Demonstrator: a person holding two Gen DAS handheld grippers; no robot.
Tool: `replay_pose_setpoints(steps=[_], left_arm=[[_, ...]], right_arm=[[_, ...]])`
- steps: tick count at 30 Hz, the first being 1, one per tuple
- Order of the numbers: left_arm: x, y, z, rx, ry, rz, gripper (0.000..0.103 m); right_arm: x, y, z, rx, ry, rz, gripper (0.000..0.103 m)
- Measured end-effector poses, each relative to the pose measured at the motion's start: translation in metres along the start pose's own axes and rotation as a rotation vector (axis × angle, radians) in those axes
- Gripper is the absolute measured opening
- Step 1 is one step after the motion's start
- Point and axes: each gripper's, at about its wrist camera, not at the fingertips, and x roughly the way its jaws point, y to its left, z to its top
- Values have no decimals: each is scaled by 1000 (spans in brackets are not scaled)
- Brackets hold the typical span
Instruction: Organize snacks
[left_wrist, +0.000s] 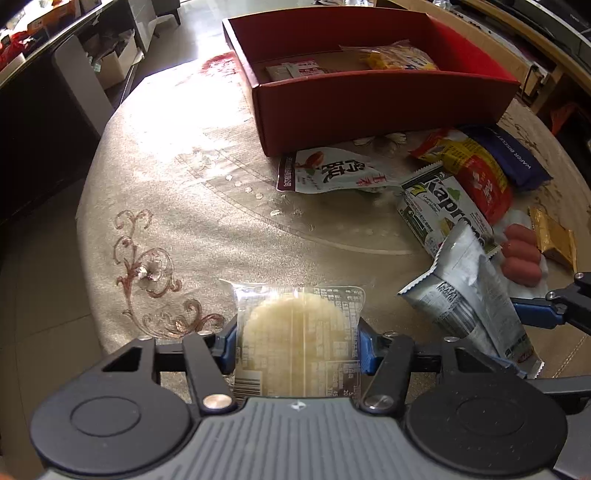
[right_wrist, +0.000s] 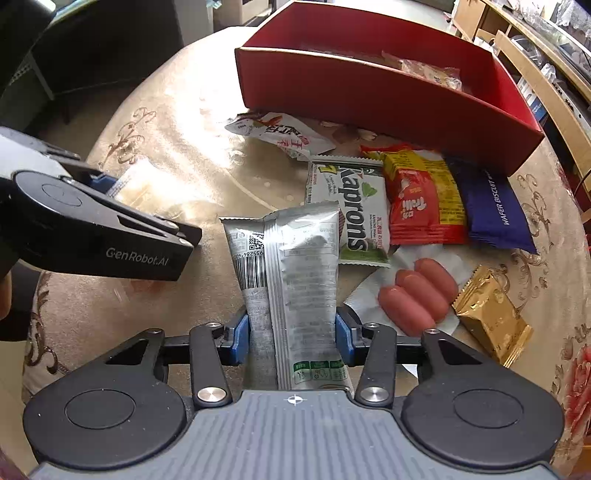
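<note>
My left gripper (left_wrist: 298, 345) is shut on a clear pack with a round pale rice cake (left_wrist: 295, 332), held above the embroidered tablecloth (left_wrist: 184, 221). The right gripper (right_wrist: 291, 336) is shut on a long silver snack packet (right_wrist: 295, 266), which also shows in the left wrist view (left_wrist: 469, 295). The red box (left_wrist: 369, 107) (right_wrist: 369, 96) stands at the far side of the table. It holds a yellow pack (left_wrist: 395, 57) and a small flat packet (left_wrist: 295, 70). In the right wrist view the left gripper (right_wrist: 107, 188) hangs at the left with its clear pack.
Loose snacks lie in front of the box: a white pouch (right_wrist: 280, 133), a green Kaprons wafer pack (right_wrist: 354, 206), a red-and-yellow pack (right_wrist: 424, 195), a blue wafer biscuit pack (right_wrist: 495, 206), packed sausages (right_wrist: 417, 295) and a gold packet (right_wrist: 491, 314). Furniture surrounds the round table.
</note>
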Motion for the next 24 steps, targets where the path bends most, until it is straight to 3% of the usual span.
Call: replay_pose_setpoints(steps=[24], left_arm=[[-12,-3,9,-40,-43,-33,53]], right_arm=[[-19,-23,17,73,-87,-21,53]])
